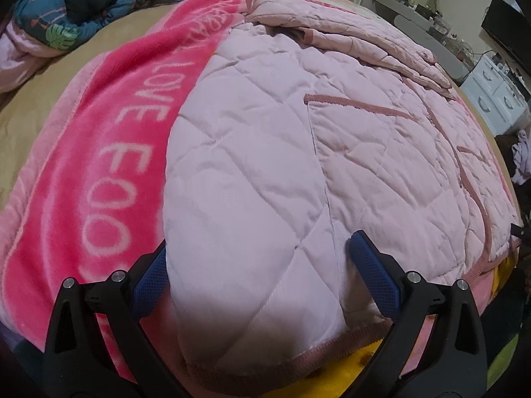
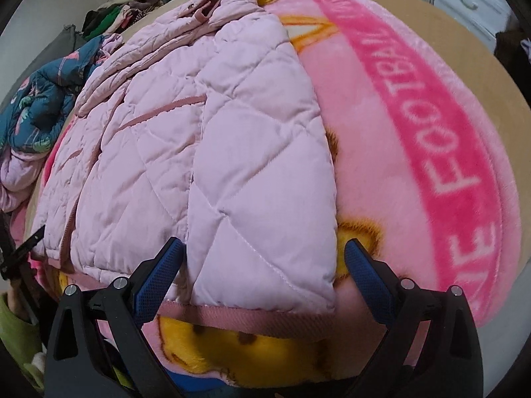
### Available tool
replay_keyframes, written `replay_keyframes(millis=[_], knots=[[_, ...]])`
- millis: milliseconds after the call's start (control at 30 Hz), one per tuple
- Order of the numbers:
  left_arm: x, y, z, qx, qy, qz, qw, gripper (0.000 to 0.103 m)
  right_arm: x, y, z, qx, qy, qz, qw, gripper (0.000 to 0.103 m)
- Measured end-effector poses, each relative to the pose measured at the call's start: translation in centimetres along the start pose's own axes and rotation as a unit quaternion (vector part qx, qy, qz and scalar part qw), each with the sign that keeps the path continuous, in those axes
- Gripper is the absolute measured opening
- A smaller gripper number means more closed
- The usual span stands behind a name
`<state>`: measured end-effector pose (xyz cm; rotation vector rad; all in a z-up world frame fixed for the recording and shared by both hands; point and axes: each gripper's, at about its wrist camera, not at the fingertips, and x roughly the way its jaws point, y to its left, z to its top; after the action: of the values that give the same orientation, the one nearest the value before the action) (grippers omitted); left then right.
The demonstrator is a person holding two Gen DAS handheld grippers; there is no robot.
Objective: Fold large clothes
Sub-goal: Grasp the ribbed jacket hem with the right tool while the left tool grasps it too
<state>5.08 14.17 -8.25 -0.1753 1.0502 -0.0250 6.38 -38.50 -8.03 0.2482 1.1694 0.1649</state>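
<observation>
From the left wrist camera, the pale pink quilted padded jacket lies spread on a bright pink plush blanket with white lettering, which covers a bed with a tan sheet. The left gripper has its blue-padded fingers spread wide, one on either side of the jacket's near hem corner with its dusty-pink ribbed trim; nothing is pinched between them, and whether the pads touch the fabric cannot be told. This view alone shows a sleeve folded across the jacket's far end, a slanted pocket edged in darker pink, a grey shelf cluttered with small items, a white drawer cabinet and a dark screen at the far right. A crumpled navy floral garment sits at the bed's far left. From the right wrist camera, the right gripper is likewise wide open, its fingers straddling the jacket's other near corner without gripping it. Here the folded-over side panel shows as a clean edge, and the blanket reveals yellow cartoon motifs beneath and beside the hem. A heap of mixed clothes lies beyond the bed, the navy garment at left, and the tan sheet curves off right.
</observation>
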Motion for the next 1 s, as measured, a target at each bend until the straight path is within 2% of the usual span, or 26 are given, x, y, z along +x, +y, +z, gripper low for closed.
replay_keyframes(millis=[100,133,200,267,300,367,467,733,833,900,967,1000], knots=[[0.0,0.0,0.0,-0.004,0.0,-0.003,1.0,0.094,0.2,0.5,-0.2,-0.01,0.006,0.002,1.0,0.089],[0.0,0.0,-0.1,-0.003,-0.001,-0.003,1.0,0.094,0.2,0.7,-0.3,-0.014,0.005,0.009,1.0,0.081],[0.0,-0.1,-0.1,-0.003,0.0,-0.005,1.0,0.094,0.0,0.9,-0.4,-0.019,0.0,0.011,1.0,0.076],[0.1,0.0,-0.1,-0.006,0.001,-0.008,0.9999,0.094,-0.2,1.2,-0.5,-0.023,-0.006,0.021,1.0,0.061],[0.1,0.0,-0.1,-0.009,0.001,-0.01,0.9999,0.094,-0.3,1.3,-0.5,-0.025,-0.008,0.02,0.999,0.06],[0.1,0.1,-0.2,-0.013,0.001,-0.013,0.9998,0.094,-0.6,1.6,-0.6,-0.03,-0.015,0.025,0.999,0.046],[0.1,0.1,-0.3,-0.014,-0.002,-0.012,0.9998,0.094,-1.5,1.8,-0.5,-0.033,-0.035,0.034,0.998,0.033],[-0.1,-0.2,-0.4,-0.011,-0.012,-0.023,0.9996,0.092,-3.8,2.3,0.5,-0.026,-0.084,0.061,0.994,0.025],[-0.5,-1.0,-0.4,0.002,-0.019,-0.028,0.9994,0.078,-4.8,2.6,1.0,-0.025,-0.102,0.075,0.992,0.024],[-0.8,-1.3,-0.3,0.007,-0.026,-0.028,0.9992,0.064,-5.1,3.0,1.3,-0.03,-0.107,0.078,0.991,0.024],[-1.2,-1.6,-0.1,0.013,-0.035,-0.026,0.999,0.044,-5.0,3.2,1.4,-0.035,-0.104,0.076,0.991,0.024],[-1.3,-1.6,0.0,0.014,-0.038,-0.026,0.9988,0.04,-4.8,3.1,1.4,-0.033,-0.098,0.08,0.991,0.027]])
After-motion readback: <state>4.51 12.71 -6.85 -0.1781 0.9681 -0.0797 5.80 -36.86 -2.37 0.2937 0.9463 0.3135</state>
